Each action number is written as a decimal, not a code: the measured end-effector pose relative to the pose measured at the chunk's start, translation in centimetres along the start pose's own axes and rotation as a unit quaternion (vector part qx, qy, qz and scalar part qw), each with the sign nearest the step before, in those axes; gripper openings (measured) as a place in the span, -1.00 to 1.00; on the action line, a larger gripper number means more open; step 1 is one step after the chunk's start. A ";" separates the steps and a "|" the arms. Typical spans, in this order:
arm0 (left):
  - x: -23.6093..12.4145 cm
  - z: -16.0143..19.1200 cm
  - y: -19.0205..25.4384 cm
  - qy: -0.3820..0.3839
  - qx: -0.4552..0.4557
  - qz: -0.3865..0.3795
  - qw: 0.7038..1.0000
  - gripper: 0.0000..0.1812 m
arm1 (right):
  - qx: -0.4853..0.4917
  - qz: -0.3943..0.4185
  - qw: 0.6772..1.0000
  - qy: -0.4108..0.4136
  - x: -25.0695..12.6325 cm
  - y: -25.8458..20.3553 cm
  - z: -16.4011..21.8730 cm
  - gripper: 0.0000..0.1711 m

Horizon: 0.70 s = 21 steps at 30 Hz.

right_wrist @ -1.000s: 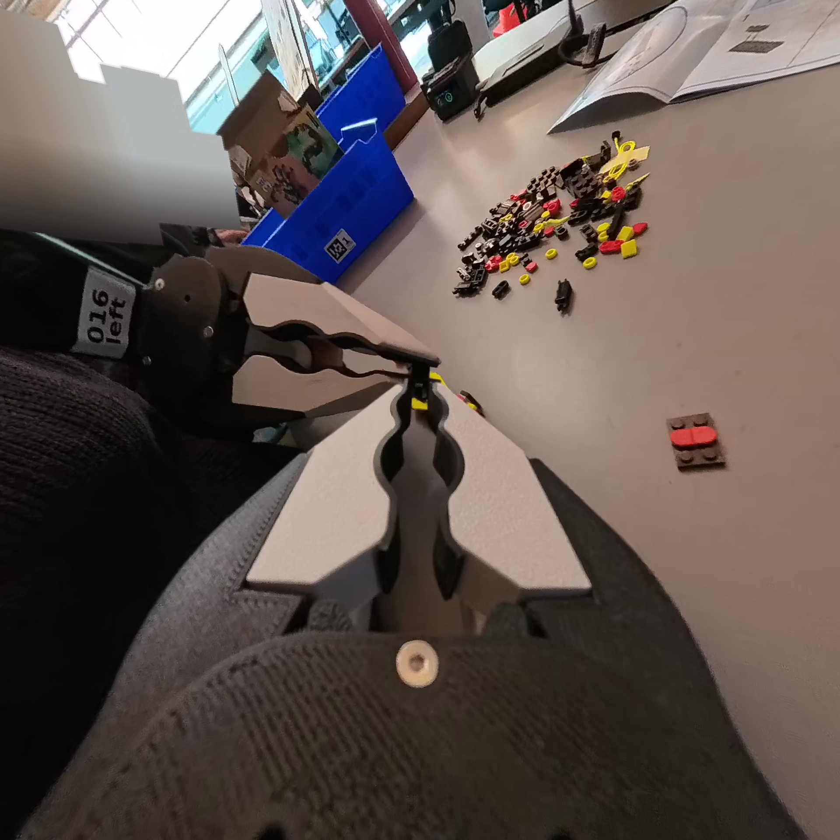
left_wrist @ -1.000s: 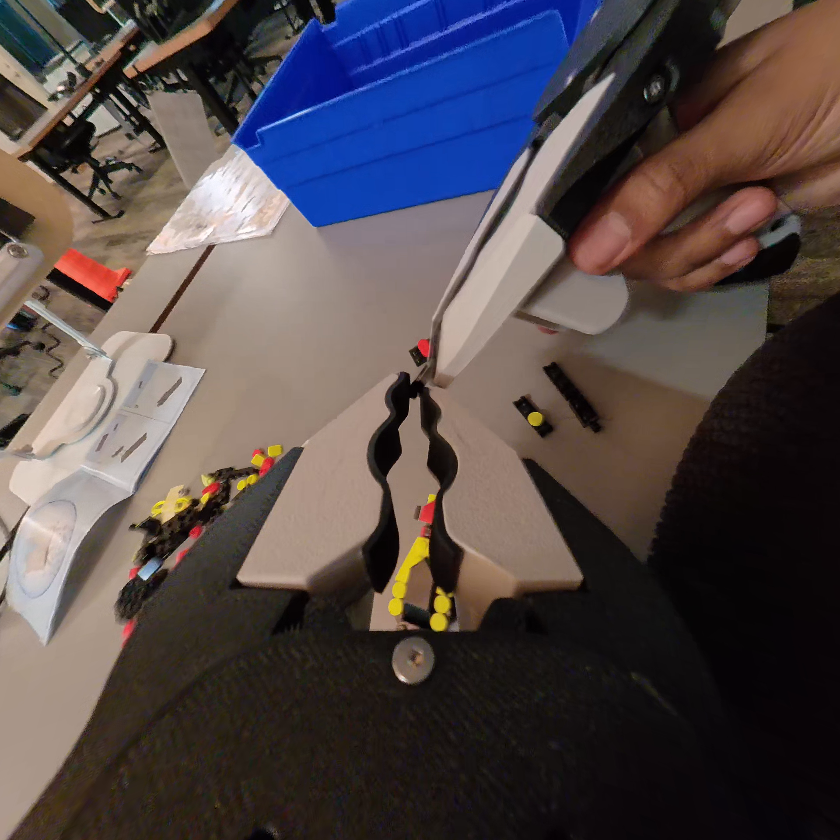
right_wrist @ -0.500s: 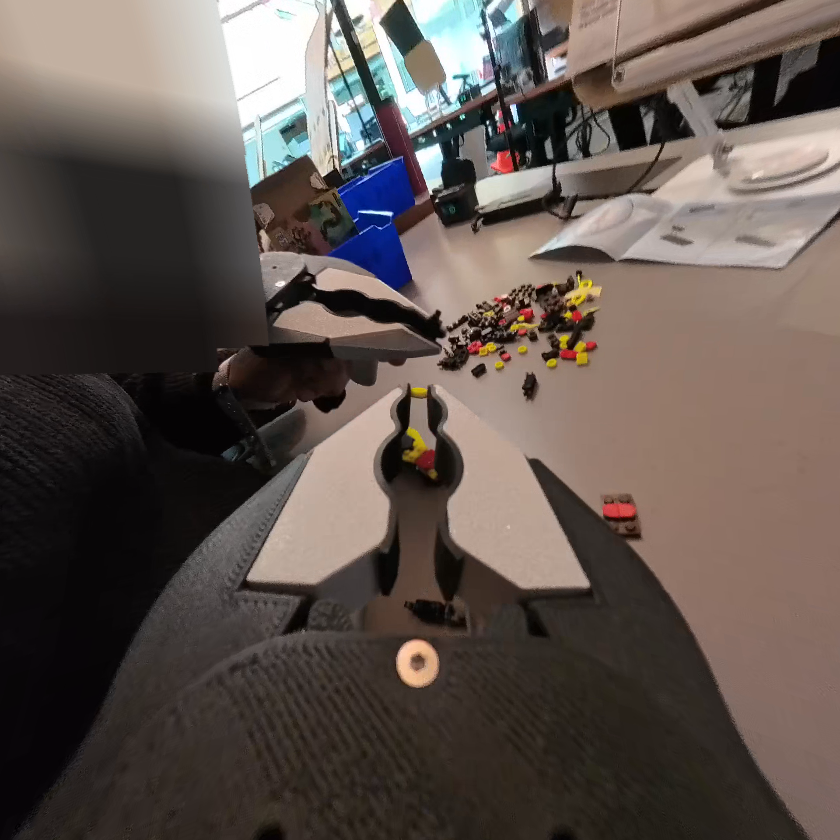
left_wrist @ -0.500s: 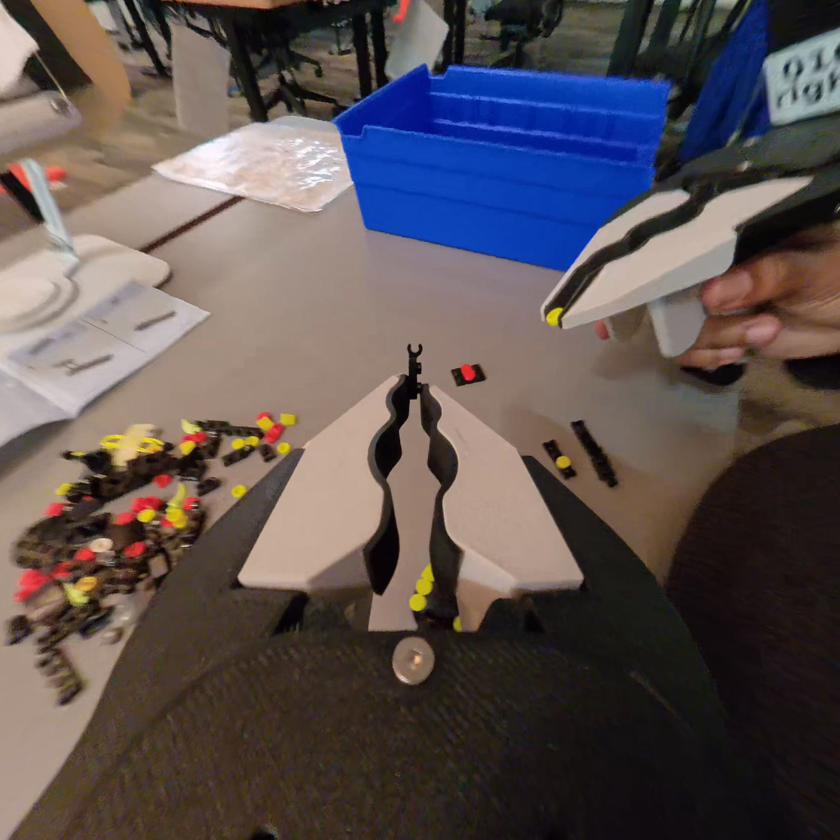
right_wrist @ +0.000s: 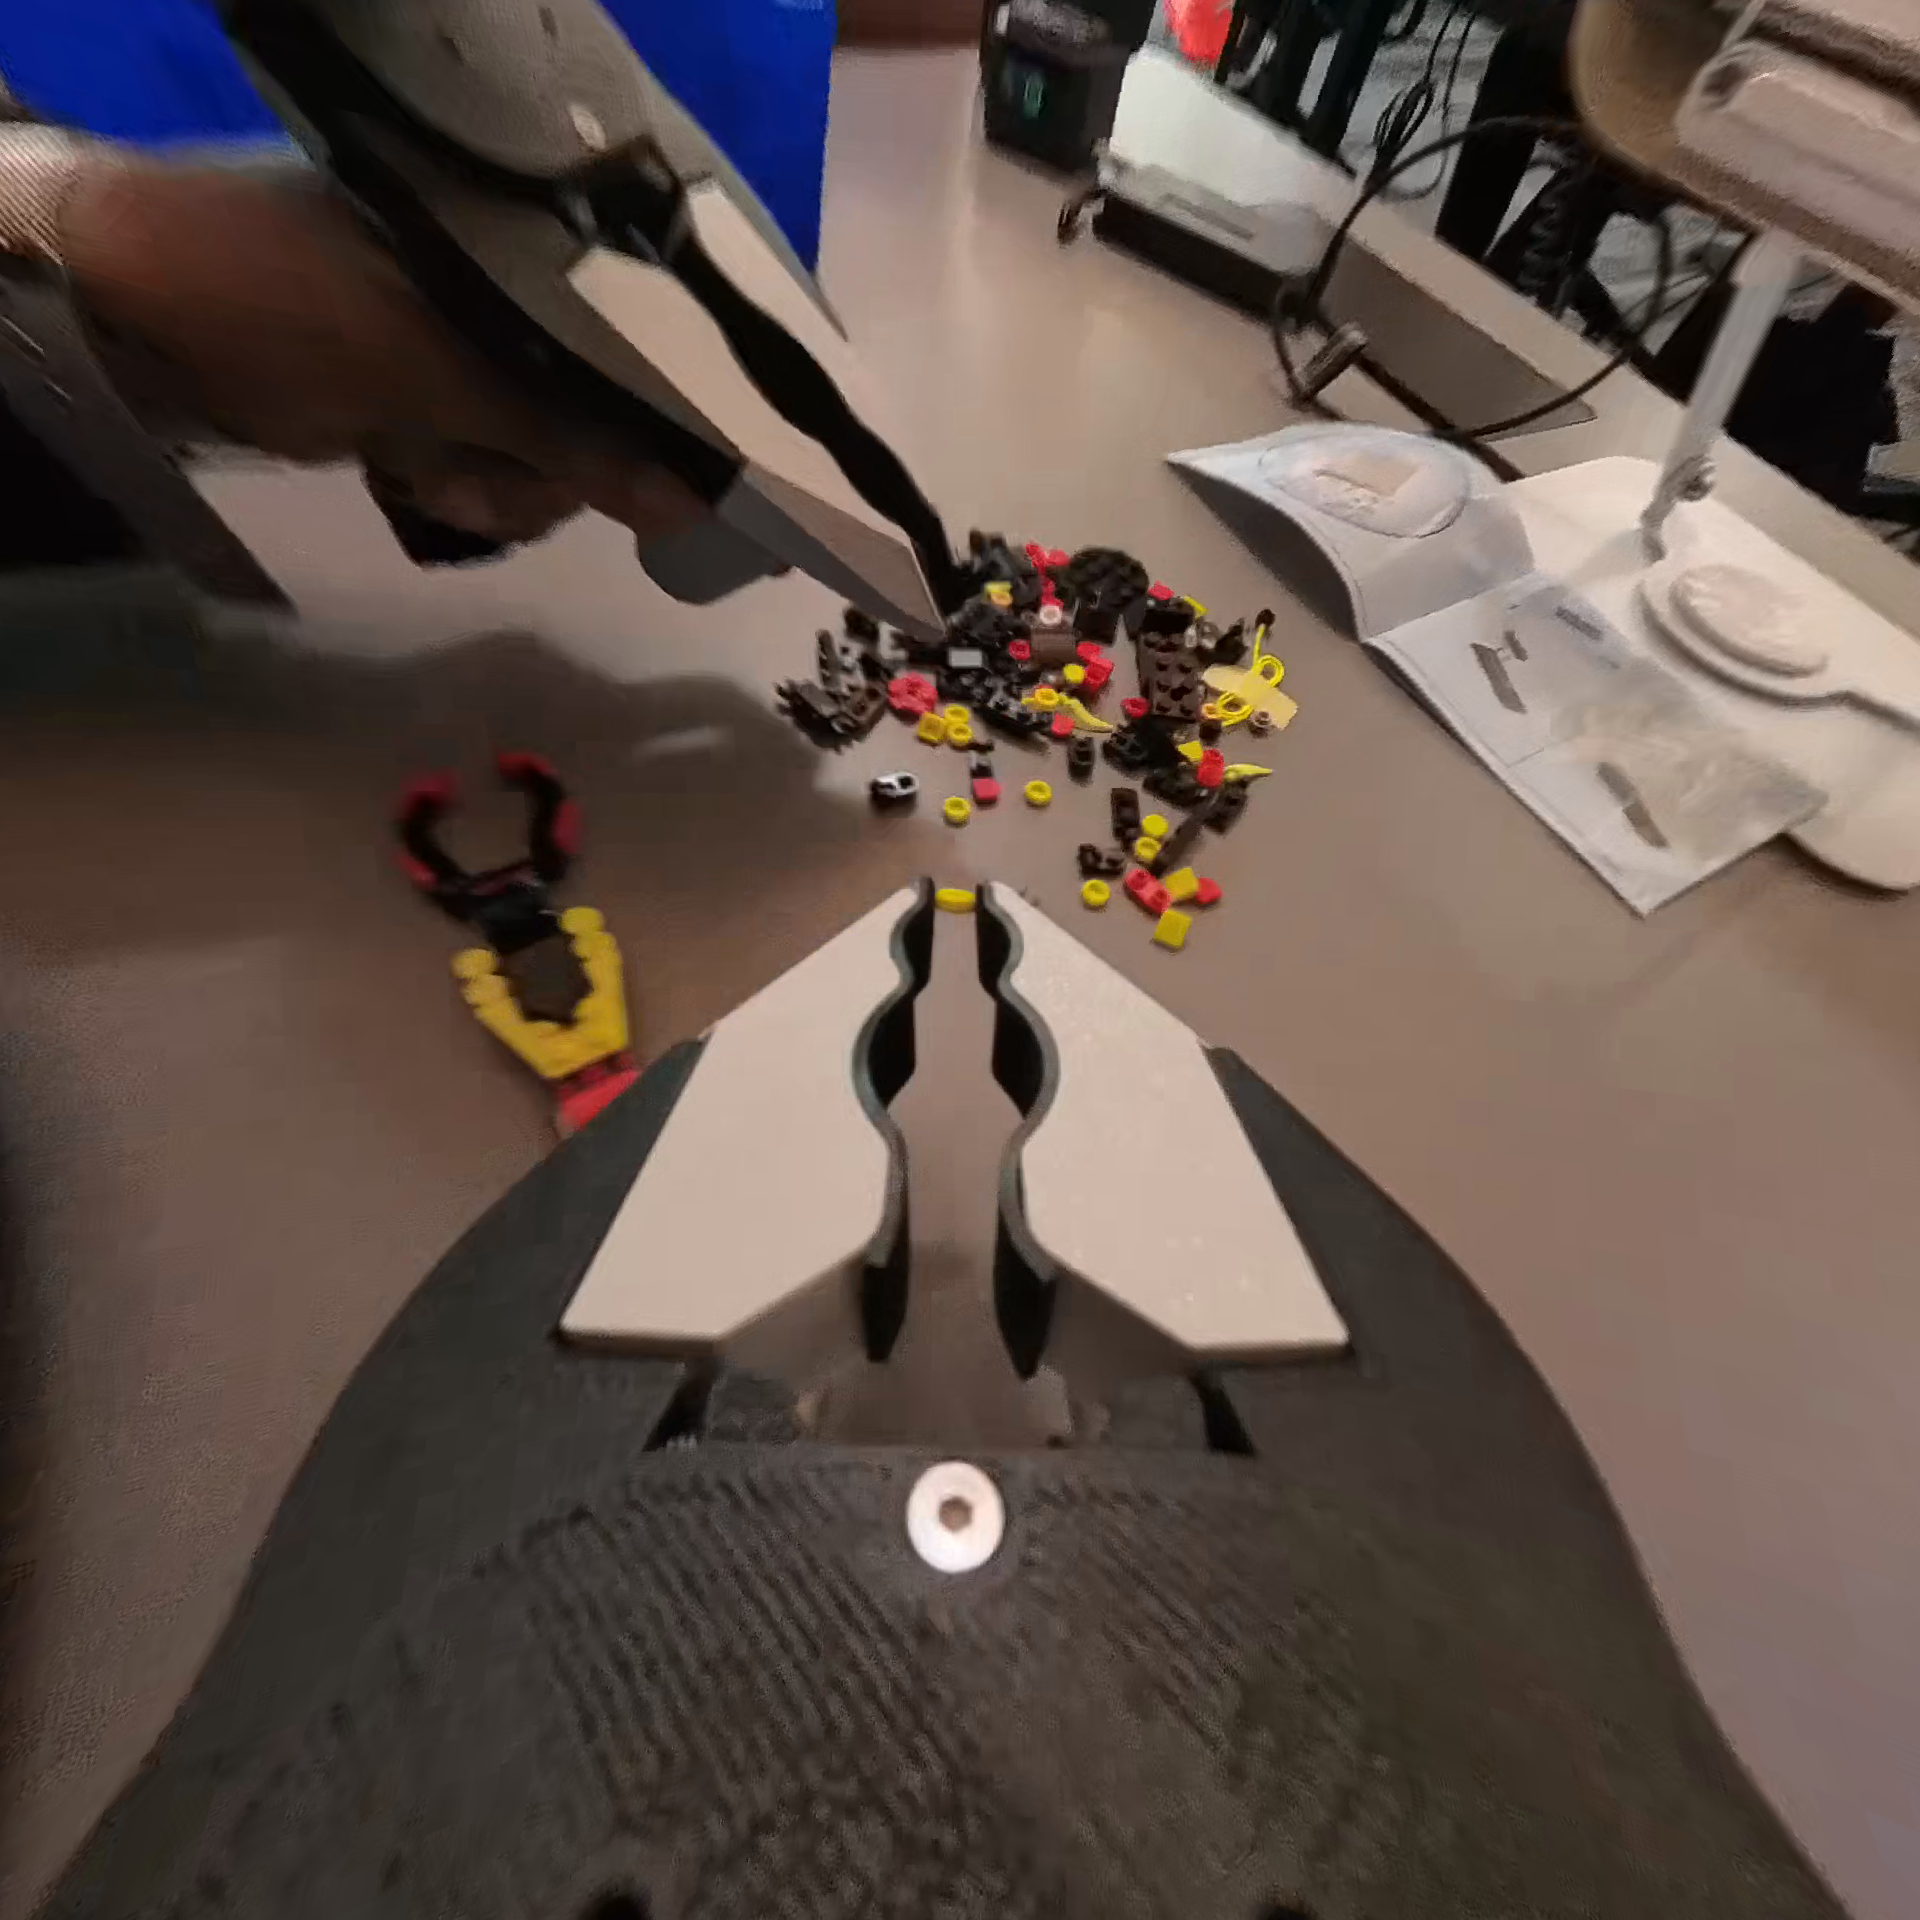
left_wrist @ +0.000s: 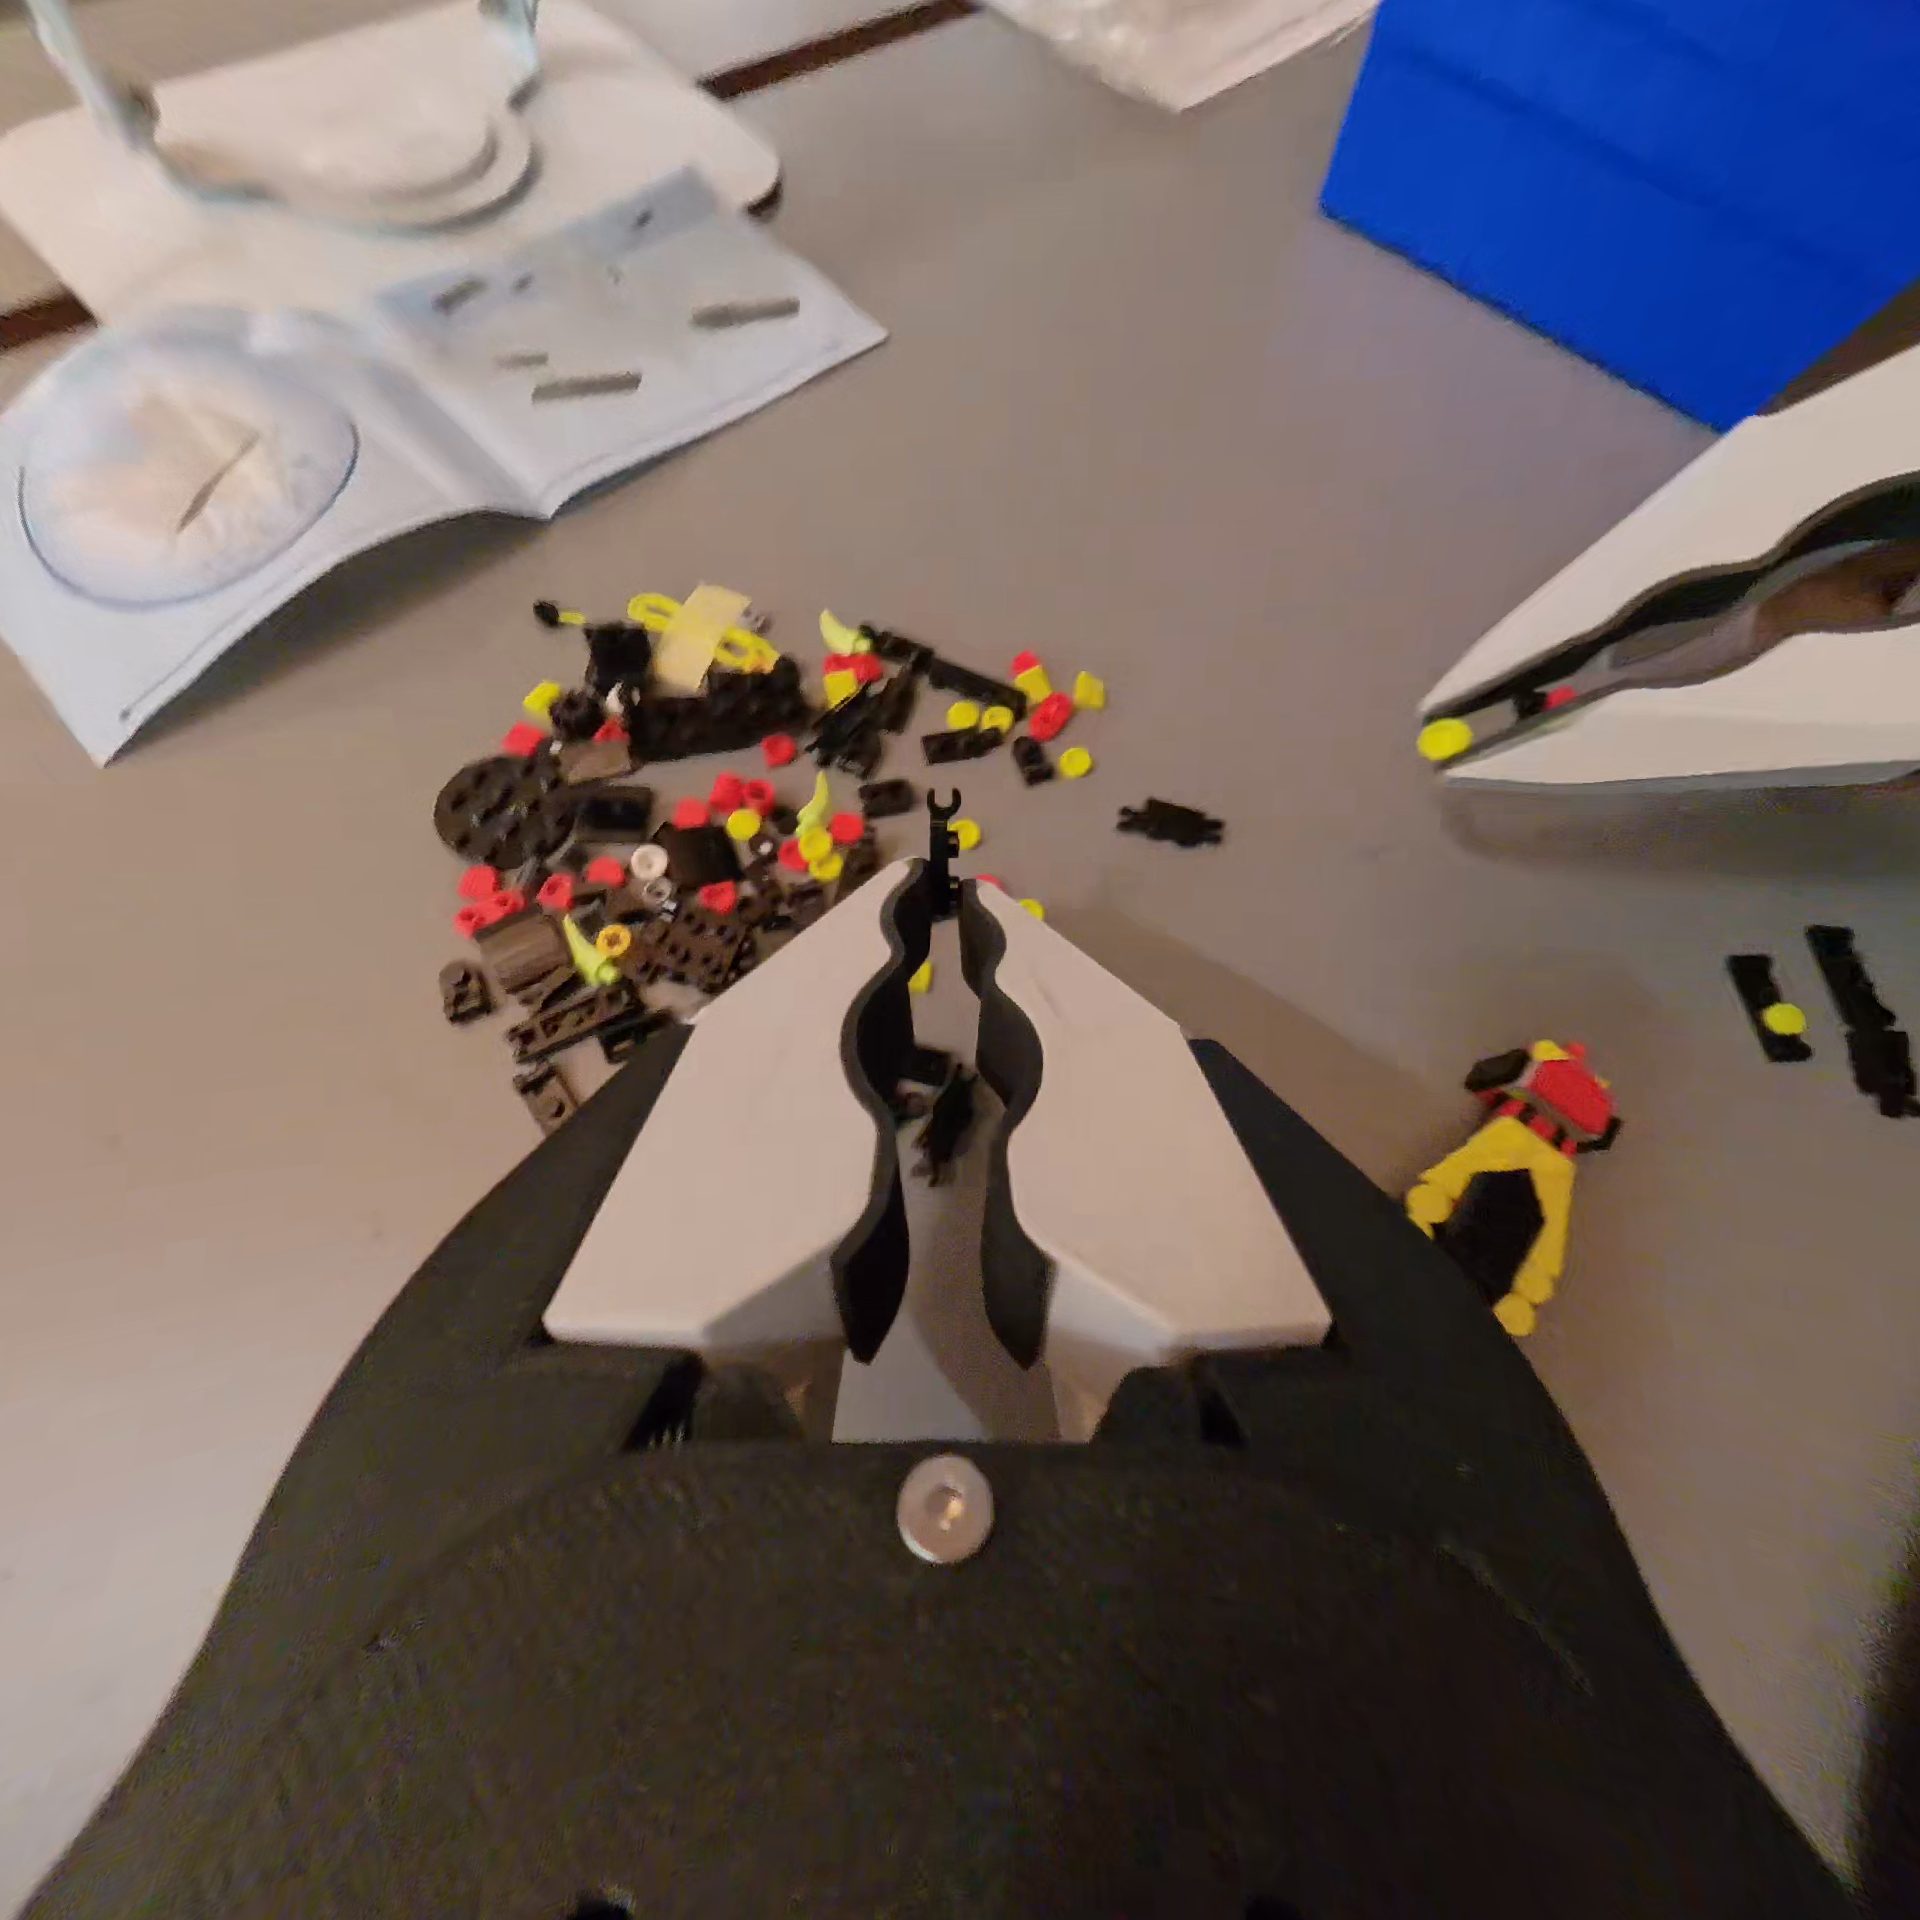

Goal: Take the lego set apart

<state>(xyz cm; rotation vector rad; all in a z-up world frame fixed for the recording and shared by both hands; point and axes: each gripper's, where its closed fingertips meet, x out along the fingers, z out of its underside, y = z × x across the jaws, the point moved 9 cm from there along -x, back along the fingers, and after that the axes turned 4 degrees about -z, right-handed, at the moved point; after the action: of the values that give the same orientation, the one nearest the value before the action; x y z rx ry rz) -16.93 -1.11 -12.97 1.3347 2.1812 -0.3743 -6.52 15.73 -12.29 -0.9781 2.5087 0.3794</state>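
My left gripper (left_wrist: 940, 883) is shut on a thin black clip piece (left_wrist: 941, 847) and holds it over the near edge of the loose brick pile (left_wrist: 727, 790). It shows from the side in the right wrist view (right_wrist: 930, 613), tips down at the pile (right_wrist: 1049, 675). My right gripper (right_wrist: 954, 896) is shut on a small round yellow stud (right_wrist: 954, 898); it also shows at the right of the left wrist view (left_wrist: 1449, 743). The yellow, black and red lego assembly (left_wrist: 1507, 1174) lies on the table (left_wrist: 1195, 520), also in the right wrist view (right_wrist: 530, 935).
An open instruction booklet (left_wrist: 343, 416) lies beyond the pile, with a white stand base (left_wrist: 364, 135) behind it. A blue bin (left_wrist: 1642, 156) stands at the far right. Two black strips (left_wrist: 1818, 1008), one bearing a yellow stud, lie right of the assembly. A single black piece (left_wrist: 1169, 821) lies apart. One gripper's finger ends stand about 9 centimeters off the other's. The white stand base (left_wrist: 364, 135) sits 35 centimeters or so from the ends of my left fingers. Look for it in the right wrist view (right_wrist: 1744, 600) too.
The two grippers have pulled apart, each keeping its piece. Both have swung down toward the loose brick pile, my left one reaching its near edge.
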 end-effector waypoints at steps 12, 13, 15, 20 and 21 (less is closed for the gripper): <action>1.4 1.3 -0.7 -0.042 -0.004 -0.025 0.999 -0.87 | 0.007 -0.042 0.997 -0.065 6.7 3.2 -1.1 -0.79; 1.4 1.2 -0.7 -0.039 -0.007 -0.021 0.999 -0.87 | 0.009 -0.039 0.997 -0.059 6.4 3.4 -1.0 -0.81; 1.3 1.1 -0.6 -0.031 -0.011 -0.014 0.999 -0.87 | 0.016 -0.029 0.998 -0.051 6.1 4.1 -1.1 -0.82; 0.9 0.7 -0.2 -0.007 -0.004 -0.006 1.000 -0.87 | 0.025 -0.009 0.999 -0.028 3.6 5.1 -2.0 -0.77; 0.8 0.6 -0.1 -0.002 -0.003 -0.005 1.000 -0.87 | 0.024 0.001 0.999 -0.028 2.7 5.2 -2.0 -0.75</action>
<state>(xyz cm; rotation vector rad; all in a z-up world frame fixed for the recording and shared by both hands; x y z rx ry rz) -17.15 -0.88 -13.99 1.3196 2.1841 -0.3722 -12.49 17.12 -11.35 -0.9345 2.4565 0.3404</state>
